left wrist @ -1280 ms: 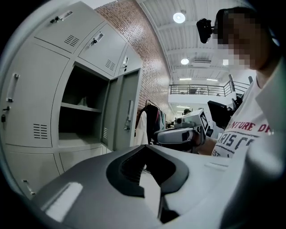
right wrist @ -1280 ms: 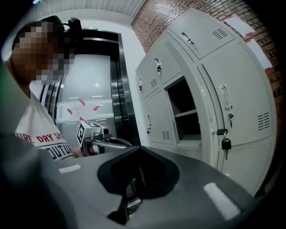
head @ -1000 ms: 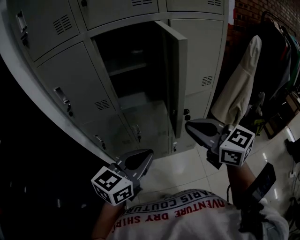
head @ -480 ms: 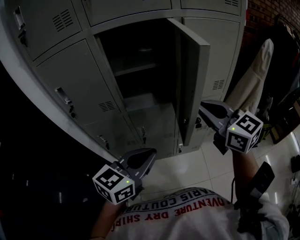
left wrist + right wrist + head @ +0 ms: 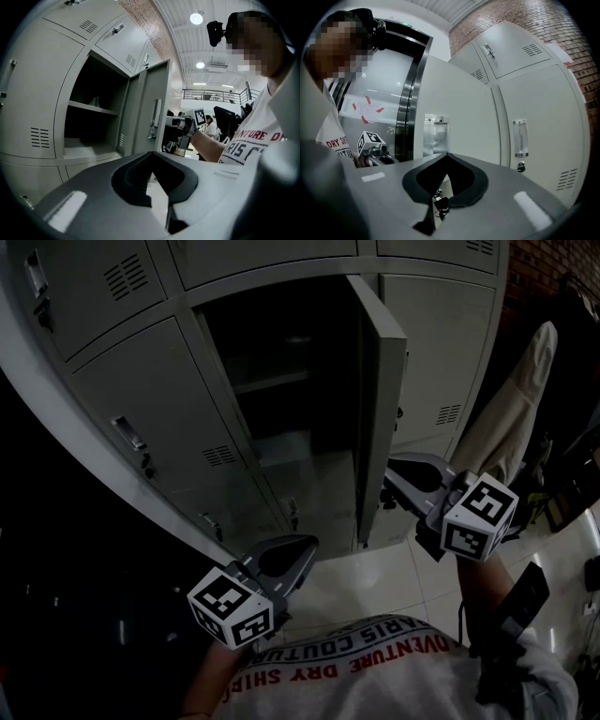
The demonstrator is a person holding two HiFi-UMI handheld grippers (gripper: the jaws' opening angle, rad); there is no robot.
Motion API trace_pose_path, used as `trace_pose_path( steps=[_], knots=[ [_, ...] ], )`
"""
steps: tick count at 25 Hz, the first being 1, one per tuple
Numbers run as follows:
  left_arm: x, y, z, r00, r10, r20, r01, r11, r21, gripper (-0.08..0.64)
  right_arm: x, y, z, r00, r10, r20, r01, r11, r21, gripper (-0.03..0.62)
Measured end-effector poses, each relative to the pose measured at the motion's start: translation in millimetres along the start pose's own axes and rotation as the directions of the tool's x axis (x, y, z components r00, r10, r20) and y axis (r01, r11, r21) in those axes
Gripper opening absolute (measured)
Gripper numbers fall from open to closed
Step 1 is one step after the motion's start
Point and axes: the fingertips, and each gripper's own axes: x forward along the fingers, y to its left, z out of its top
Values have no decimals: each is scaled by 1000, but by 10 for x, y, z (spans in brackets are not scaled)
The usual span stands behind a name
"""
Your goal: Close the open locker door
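"What took up most of the frame?"

"A bank of grey metal lockers [image 5: 122, 371] ran across the upper left and centre of the head view. One compartment was open and dark, with a shelf [image 5: 272, 382] inside."

"And its door?"

"The grey metal locker door [image 5: 382, 409] stood ajar at upper centre, swung out nearly edge-on from the right side of the opening."

"The grippers?"

"The right gripper [image 5: 390, 474] sat at centre right, jaws pressed together on nothing. Its tips were right at the door's outer face, but I couldn't tell if they touched. The left gripper [image 5: 302, 547] hung at lower centre, well apart from the door, jaws likewise closed and empty."

"Anything smaller?"

"A pale rectangular plate [image 5: 436, 133] on the door face, just above the jaws in the right gripper view."
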Motion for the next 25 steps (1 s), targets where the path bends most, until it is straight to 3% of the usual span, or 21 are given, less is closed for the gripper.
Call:
trace_pose_path(
  steps=[7, 14, 18, 25],
  knots=[
    [-77, 192, 78, 999, 37, 14, -37, 999, 7, 5, 584, 294, -46, 994, 107, -17, -108, 992, -69, -6],
    [-242, 499, 50, 994, 101, 31, -100, 995, -21, 5, 1285, 345, -70, 989, 136, -55, -142, 978, -151, -6],
    [-398, 700, 88, 987, 154, 43, -153, 988, -35, 5, 1665, 256, -97, 984, 162, -72, -170, 977, -129, -6],
    [-559, 961, 63, 978, 204, 42, -201, 978, -61, 5, 2200, -89, -143, 992, 88, -90, -100, 985, -138, -6]
  ],
)
